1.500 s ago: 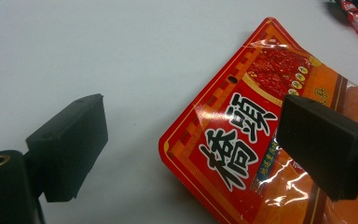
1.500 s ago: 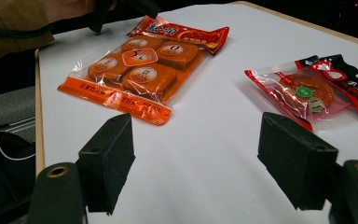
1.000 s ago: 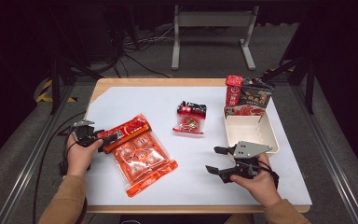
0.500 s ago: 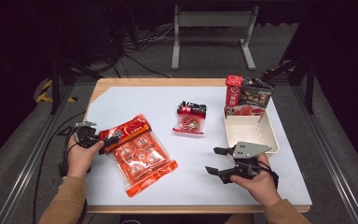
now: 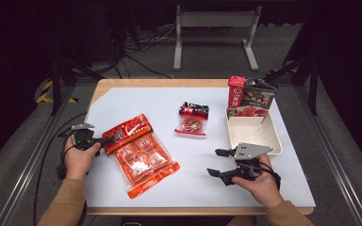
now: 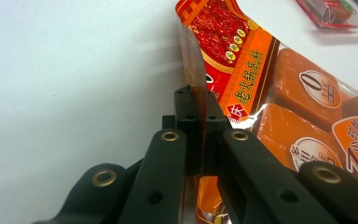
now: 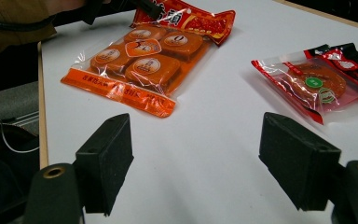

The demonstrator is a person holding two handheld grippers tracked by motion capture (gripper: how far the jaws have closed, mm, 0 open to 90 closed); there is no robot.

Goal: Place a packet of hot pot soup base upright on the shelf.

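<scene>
A large orange snack bag (image 5: 141, 153) with several wrapped blocks lies flat at the table's left front. My left gripper (image 5: 104, 140) reaches in from the left; its jaws have just been closing and now pinch the bag's red printed top edge. Seen up close in the left gripper view, the left gripper (image 6: 199, 100) is shut on the thin, upturned film of the orange bag (image 6: 261, 93). My right gripper (image 5: 215, 162) rests at the front right, open and holding nothing. In the right gripper view the right gripper (image 7: 200, 158) faces the orange bag (image 7: 144, 60) across bare table.
A small red snack pack (image 5: 192, 120) lies mid-table, and the same red pack (image 7: 317, 84) shows in the right gripper view. A white tray (image 5: 273, 136) sits just behind my right hand. A red carton (image 5: 236, 91) and a dark box (image 5: 258, 94) stand behind the tray.
The left gripper's jaws have closed onto the top edge of the orange bag. The right gripper has stayed where it was, still open.
</scene>
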